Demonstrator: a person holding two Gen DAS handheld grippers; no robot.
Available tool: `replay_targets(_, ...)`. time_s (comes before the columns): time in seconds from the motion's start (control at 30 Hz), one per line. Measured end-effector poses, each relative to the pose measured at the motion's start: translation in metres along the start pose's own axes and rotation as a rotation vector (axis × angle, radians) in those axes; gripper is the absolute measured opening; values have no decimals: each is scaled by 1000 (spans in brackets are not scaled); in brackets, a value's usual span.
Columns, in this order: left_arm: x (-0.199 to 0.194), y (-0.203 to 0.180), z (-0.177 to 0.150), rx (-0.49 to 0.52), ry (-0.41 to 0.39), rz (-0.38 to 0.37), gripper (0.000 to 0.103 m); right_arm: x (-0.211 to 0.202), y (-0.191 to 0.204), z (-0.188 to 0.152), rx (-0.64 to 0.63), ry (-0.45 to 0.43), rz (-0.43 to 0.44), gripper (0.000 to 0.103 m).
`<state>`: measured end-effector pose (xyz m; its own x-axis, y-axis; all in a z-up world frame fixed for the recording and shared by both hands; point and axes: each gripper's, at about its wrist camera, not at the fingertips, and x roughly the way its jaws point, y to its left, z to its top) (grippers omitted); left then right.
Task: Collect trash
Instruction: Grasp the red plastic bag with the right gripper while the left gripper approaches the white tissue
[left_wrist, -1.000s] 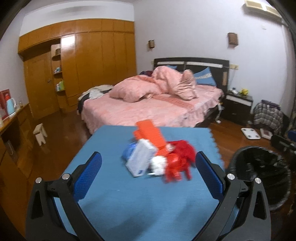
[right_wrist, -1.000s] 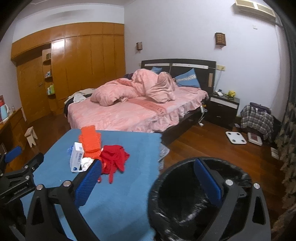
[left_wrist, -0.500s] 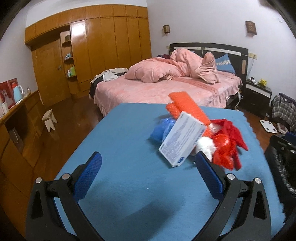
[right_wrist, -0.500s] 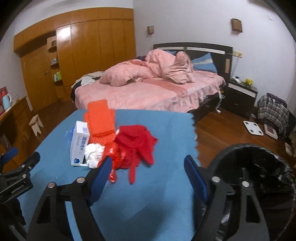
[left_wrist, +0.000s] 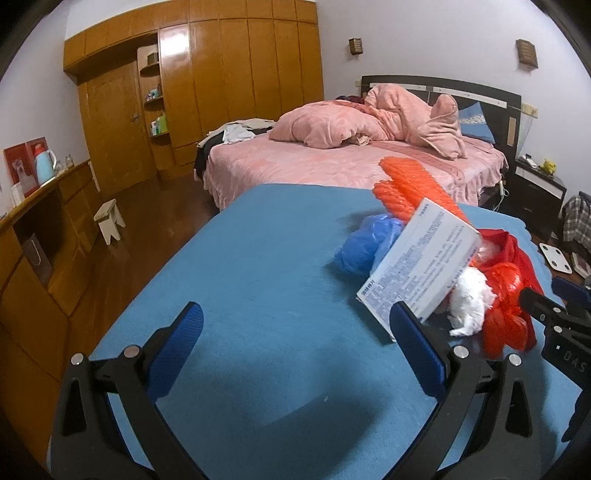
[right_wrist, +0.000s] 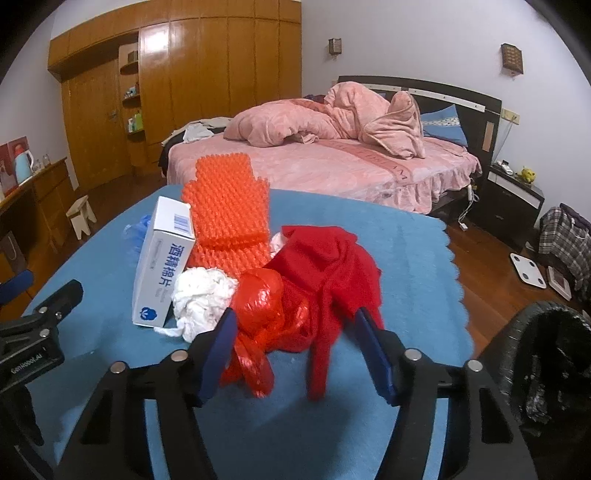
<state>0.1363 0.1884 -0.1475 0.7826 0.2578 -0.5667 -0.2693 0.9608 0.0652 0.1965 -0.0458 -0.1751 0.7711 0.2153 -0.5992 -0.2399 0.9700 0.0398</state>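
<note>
A heap of trash lies on the blue mat (right_wrist: 406, 258): a white box (right_wrist: 162, 266), orange foam netting (right_wrist: 229, 214), a white tissue wad (right_wrist: 203, 295), a red plastic bag (right_wrist: 266, 306), red cloth (right_wrist: 325, 258) and a blue bag (left_wrist: 365, 243). My right gripper (right_wrist: 297, 343) is low at the heap's near edge. Its jaws are closing around the red bag and a strip of the cloth, with a gap still showing on the right side. My left gripper (left_wrist: 297, 350) stands open over bare mat, the white box (left_wrist: 421, 266) just beyond its right finger.
A black-lined bin (right_wrist: 546, 350) stands on the floor at the mat's right. Behind are a pink bed (right_wrist: 332, 162), a wooden wardrobe (right_wrist: 184, 92), a small stool (right_wrist: 81, 218), a nightstand (right_wrist: 513, 199) and a white scale (right_wrist: 528, 269).
Both grippers have come down and forward toward the heap. The right jaws have narrowed and now straddle the red bag. The bin has slid to the right edge of the right wrist view.
</note>
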Motion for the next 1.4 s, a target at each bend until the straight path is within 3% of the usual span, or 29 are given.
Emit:
replay_targets(0.2,8,-6,0,7,-11,3,98,21,9,2,-28,25,30,42)
replay_targets(0.27,9,-8,-1,5,-11,5,98,26,13,0,-41,44,62,28)
replay_targets(0.4,9,-11,-1,10,-9,-5,98,24,13,-2,-38,49,103,22)
replay_targets(0.63,-2,-29,-4,28,-26,-45,98,-6,-5,-7,24,1,121,22)
replay_targets(0.8,-6,-53,-9,56,-22,-109,94,-19,-24,-14,11,-23,24,22)
replay_targets(0.93,-5,-76,-10,78,-12,-168,80,-13,-48,-21,52,5,-31,22)
replay_targets(1.17,8,-115,-11,114,37,-257,67,-8,-72,-24,102,27,-28,22)
replay_targets(1.33,27,-134,-15,158,114,-228,66,-4,-73,-27,102,40,-7,22)
replay_targets(1.4,32,-135,-16,154,141,-227,58,-3,-73,-27,99,42,-1,22)
